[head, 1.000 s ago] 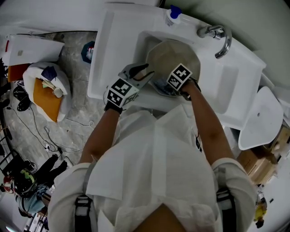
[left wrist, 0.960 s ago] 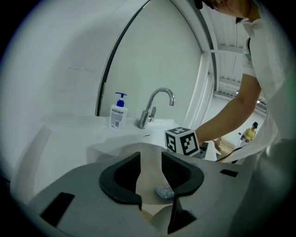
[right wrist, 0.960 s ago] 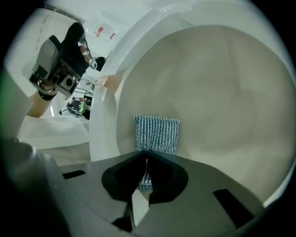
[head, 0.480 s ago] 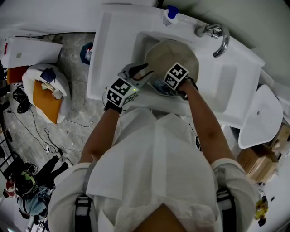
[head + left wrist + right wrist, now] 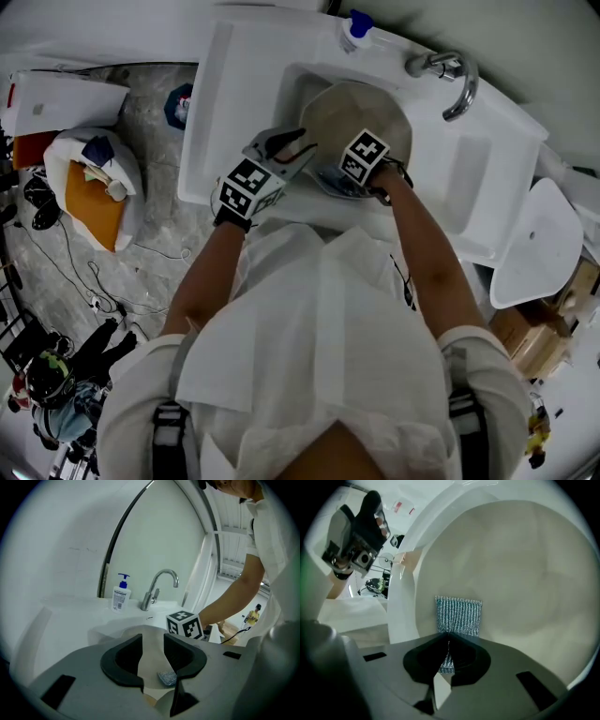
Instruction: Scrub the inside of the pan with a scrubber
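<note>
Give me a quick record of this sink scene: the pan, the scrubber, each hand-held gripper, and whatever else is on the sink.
pan: beige, in the basin of the white sink
scrubber: blue-grey mesh pad against the pan's inner surface
right hand-held gripper: shut on the scrubber's lower edge
left hand-held gripper: at the pan's left side, jaws apart, grip unclear
faucet: chrome, behind the basin
soap bottle: blue pump, on the sink's back rim
</note>
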The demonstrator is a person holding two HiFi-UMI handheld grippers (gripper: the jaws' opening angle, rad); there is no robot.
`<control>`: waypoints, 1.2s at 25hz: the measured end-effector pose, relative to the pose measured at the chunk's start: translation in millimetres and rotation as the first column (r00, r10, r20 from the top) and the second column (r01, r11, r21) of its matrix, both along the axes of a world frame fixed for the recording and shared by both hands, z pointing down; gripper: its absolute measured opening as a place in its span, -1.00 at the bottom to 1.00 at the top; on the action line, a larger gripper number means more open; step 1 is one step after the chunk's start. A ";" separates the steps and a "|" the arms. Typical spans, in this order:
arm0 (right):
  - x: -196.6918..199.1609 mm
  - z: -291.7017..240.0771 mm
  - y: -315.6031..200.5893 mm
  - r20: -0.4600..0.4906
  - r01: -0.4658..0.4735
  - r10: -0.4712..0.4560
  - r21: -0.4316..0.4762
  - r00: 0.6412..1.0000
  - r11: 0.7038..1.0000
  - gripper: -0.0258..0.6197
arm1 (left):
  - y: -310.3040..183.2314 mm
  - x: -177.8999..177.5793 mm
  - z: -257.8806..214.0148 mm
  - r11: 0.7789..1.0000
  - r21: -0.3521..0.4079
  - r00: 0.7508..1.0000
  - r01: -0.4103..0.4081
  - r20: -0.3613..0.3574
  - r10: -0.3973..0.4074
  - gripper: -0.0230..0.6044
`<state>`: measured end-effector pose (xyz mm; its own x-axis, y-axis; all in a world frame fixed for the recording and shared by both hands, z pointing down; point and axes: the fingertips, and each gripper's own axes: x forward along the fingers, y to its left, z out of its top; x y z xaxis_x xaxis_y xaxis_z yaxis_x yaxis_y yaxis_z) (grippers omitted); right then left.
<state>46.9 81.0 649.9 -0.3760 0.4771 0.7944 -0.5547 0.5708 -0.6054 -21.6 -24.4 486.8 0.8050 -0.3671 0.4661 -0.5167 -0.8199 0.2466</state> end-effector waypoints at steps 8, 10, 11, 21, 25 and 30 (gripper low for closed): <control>75.0 8.6 -3.7 -0.202 0.179 -0.180 -0.025 0.963 0.984 -0.87 | -2.2 1.7 1.0 1.000 0.001 1.000 -0.003 0.000 0.003 -0.45; 85.4 10.0 -10.3 -0.255 0.224 -0.220 -0.011 0.942 0.974 -0.87 | -2.5 2.0 1.5 1.000 0.000 1.000 -0.002 0.000 0.002 -0.45; 87.7 10.7 -11.4 -0.271 0.243 -0.236 -0.008 0.933 0.970 -0.87 | -2.4 2.3 1.6 1.000 0.000 1.000 -0.001 -0.001 0.001 -0.45; 4.4 2.8 3.1 -0.012 0.034 -0.034 -0.031 0.999 0.999 -0.87 | -3.5 3.1 2.9 1.000 -0.006 1.000 0.006 -0.004 -0.006 -0.45; 3.9 2.1 3.4 0.013 0.027 -0.026 -0.030 1.000 0.999 -0.87 | -4.7 4.4 3.6 1.000 -0.009 1.000 0.007 -0.005 -0.007 -0.45; 59.1 14.1 3.6 -0.147 0.238 -0.238 -0.018 0.960 0.971 -0.87 | -4.4 6.0 5.5 1.000 -0.012 1.000 0.006 -0.004 -0.006 -0.45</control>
